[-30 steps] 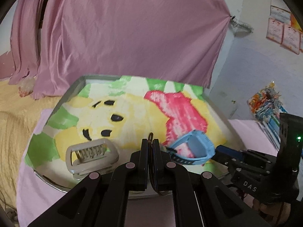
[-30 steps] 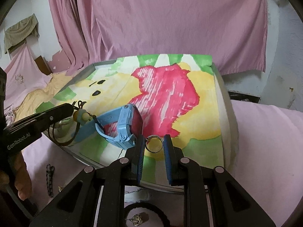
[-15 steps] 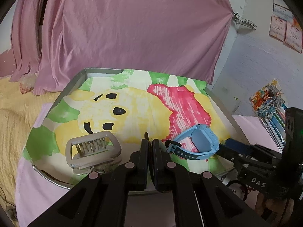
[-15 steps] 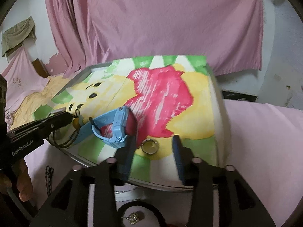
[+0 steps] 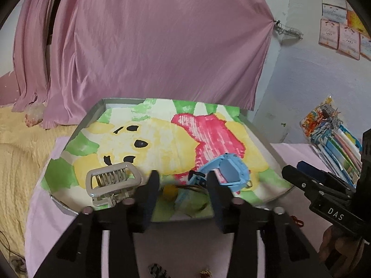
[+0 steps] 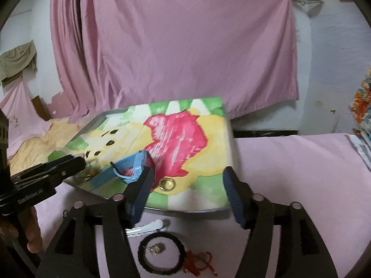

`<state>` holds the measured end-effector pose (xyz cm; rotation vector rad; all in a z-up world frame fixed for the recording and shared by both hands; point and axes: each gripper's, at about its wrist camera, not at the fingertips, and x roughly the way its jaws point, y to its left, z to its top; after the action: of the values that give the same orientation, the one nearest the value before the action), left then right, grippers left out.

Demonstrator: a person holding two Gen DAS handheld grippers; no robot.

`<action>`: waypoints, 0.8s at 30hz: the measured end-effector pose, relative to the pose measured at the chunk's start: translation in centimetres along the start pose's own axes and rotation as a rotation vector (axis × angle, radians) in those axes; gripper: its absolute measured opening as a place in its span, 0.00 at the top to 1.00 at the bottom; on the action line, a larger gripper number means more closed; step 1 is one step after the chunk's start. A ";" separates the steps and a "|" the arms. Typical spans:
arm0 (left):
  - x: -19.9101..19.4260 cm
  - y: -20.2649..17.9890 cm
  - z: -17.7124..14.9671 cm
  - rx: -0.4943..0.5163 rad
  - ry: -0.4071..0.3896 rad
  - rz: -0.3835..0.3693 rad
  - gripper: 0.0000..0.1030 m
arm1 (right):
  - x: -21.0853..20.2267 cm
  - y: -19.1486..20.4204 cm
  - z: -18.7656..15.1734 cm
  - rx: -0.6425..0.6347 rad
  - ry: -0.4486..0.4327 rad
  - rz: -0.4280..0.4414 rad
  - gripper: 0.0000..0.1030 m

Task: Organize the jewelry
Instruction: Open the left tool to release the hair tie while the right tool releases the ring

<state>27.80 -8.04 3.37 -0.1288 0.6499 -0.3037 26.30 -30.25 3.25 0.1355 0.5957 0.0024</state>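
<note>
A blue watch [image 5: 228, 170] is lying on its side near the tray's [image 5: 92, 113] front edge, a beige hair claw [image 5: 112, 183] sitting left of it, a gold ring [image 6: 167, 183] resting to its right.

My left gripper [image 5: 183, 194] and right gripper [image 6: 189, 195] are matte black plastic tongs with angular cut-out arms and round silver screws at the joints. Their fingers [image 6: 234, 199] carry ribbed dark blue pads. One body reads "DAS" in white letters, the other "GenRobot.AI".
</note>
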 end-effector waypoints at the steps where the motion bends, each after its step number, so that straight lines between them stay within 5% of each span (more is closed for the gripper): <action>1: -0.4 0.0 -0.1 -0.002 -0.012 -0.003 0.50 | -0.4 -0.1 0.0 0.003 -0.014 -0.006 0.35; 10: -4.4 0.3 -0.8 -0.034 -0.141 0.008 0.11 | -4.5 -0.5 -0.8 0.019 -0.136 -0.004 0.10; 24: -10.3 -0.1 -4.6 -0.001 -0.262 0.064 0.01 | -9.7 1.0 -4.5 -0.008 -0.278 0.050 0.08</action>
<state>17.24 -4.94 5.69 -0.1456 0.3940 -0.2197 15.79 -29.10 5.16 0.1402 0.3149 0.0337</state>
